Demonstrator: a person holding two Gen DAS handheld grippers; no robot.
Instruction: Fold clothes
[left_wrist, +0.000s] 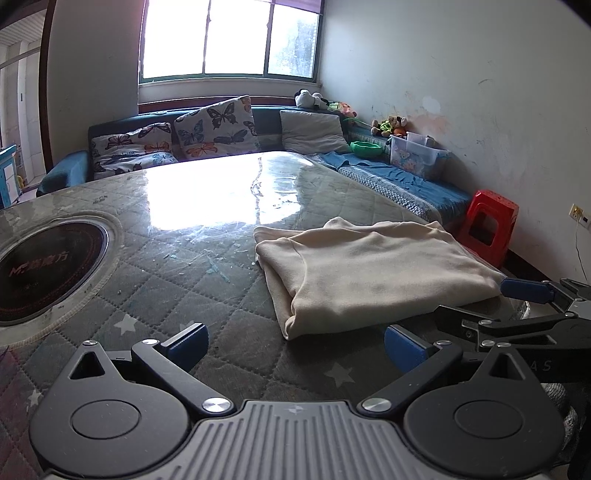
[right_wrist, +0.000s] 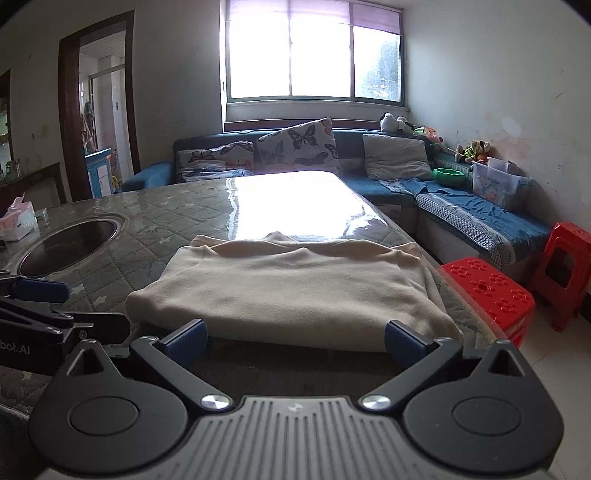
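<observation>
Cream garment (right_wrist: 295, 291) lies folded on the quilted table (right_wrist: 173, 218). Right gripper (right_wrist: 295, 341), fingers spread and empty, sits just short of the garment's near edge; left gripper (left_wrist: 295, 341), likewise spread, hovers beside the garment's left corner.

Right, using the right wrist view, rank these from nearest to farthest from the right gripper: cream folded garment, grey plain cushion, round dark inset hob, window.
1. Cream folded garment: just ahead of the open right gripper.
2. Round dark inset hob: left, mid-table.
3. Grey plain cushion: on the sofa beyond.
4. Window: back wall.
</observation>
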